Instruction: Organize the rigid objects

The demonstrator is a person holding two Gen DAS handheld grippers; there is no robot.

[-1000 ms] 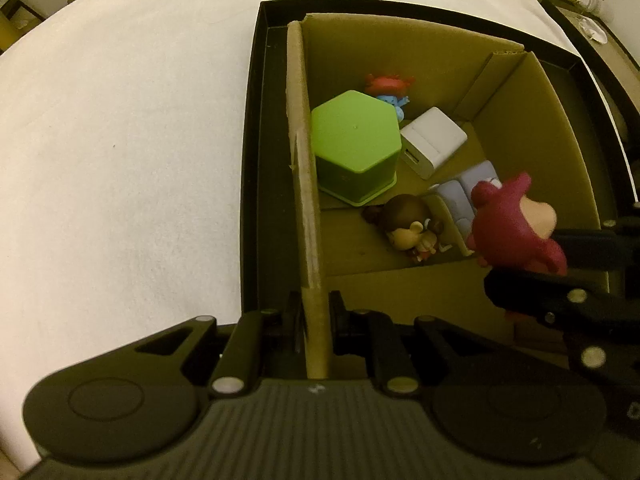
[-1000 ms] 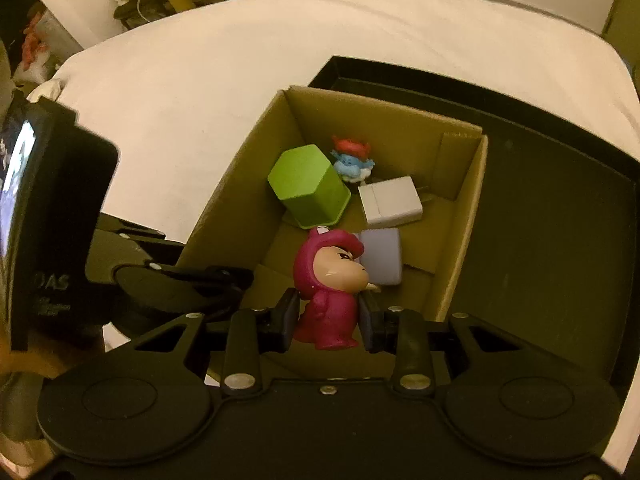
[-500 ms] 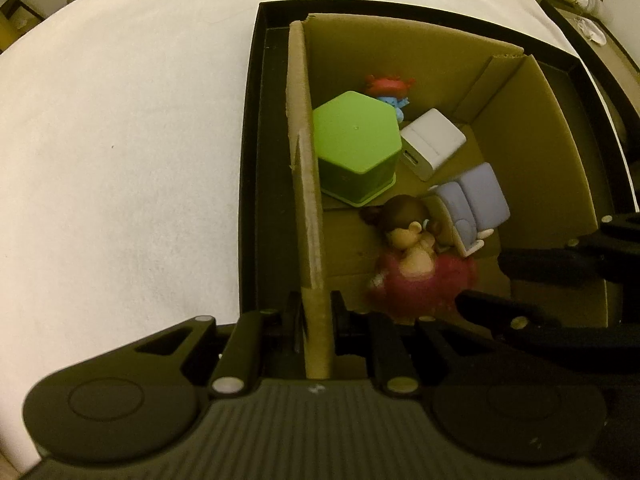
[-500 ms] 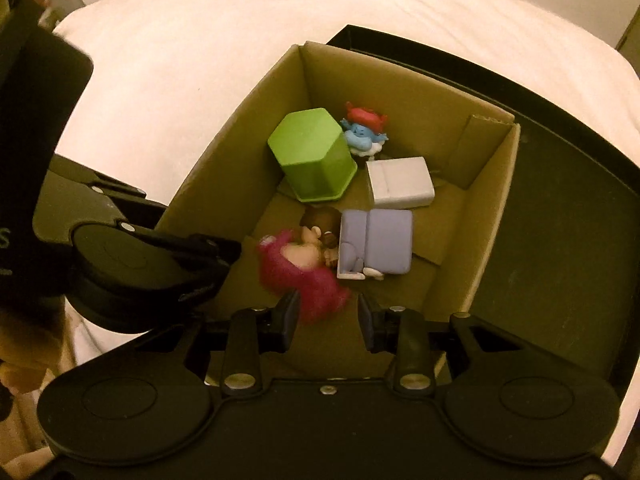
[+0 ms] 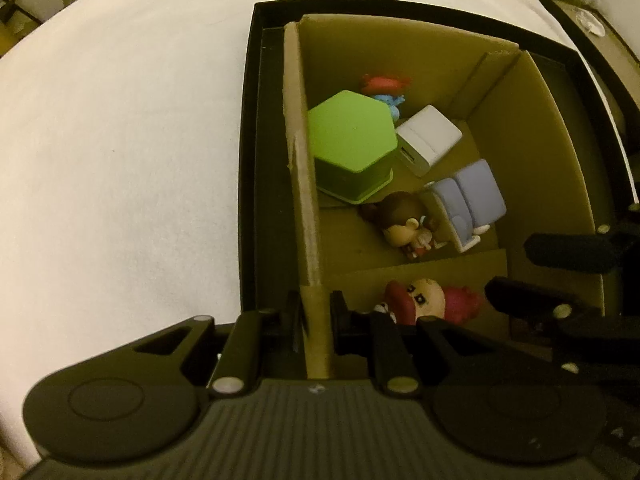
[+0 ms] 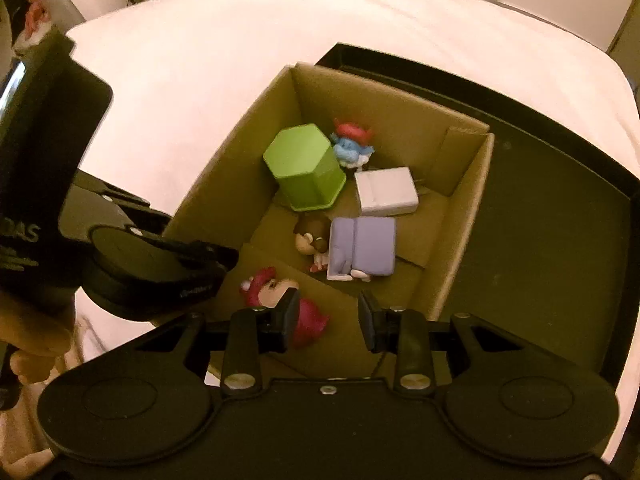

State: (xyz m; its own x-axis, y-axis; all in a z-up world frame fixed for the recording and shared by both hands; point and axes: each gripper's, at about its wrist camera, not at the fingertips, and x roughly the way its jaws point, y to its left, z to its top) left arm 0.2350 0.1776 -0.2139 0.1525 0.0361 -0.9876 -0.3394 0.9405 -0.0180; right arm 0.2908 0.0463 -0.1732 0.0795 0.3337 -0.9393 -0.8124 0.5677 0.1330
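Observation:
A cardboard box [image 5: 536,128] [image 6: 460,216] sits in a black tray [image 5: 250,160] [image 6: 540,220]. My left gripper [image 5: 315,312] is shut on the box's left wall. My right gripper [image 6: 328,316] is open and empty above the box's near end. A pink figurine [image 5: 428,298] [image 6: 276,296] lies on the box floor below it. Also inside are a green hexagonal container [image 5: 352,144] [image 6: 306,166], a blue figure with a red hat [image 6: 352,146], a white block [image 5: 428,144] [image 6: 386,192], a lavender block [image 5: 472,196] [image 6: 366,246] and a brown-haired figurine [image 5: 404,224] [image 6: 312,234].
The tray rests on a white cloth surface [image 5: 120,140] [image 6: 200,60]. Clutter stands beyond the far edges. The right part of the tray [image 6: 560,240] beside the box is bare black.
My right gripper opened and let go of the pink figurine, which dropped onto the box floor. The gripper pulled back a little. My left gripper kept hold of the box wall.

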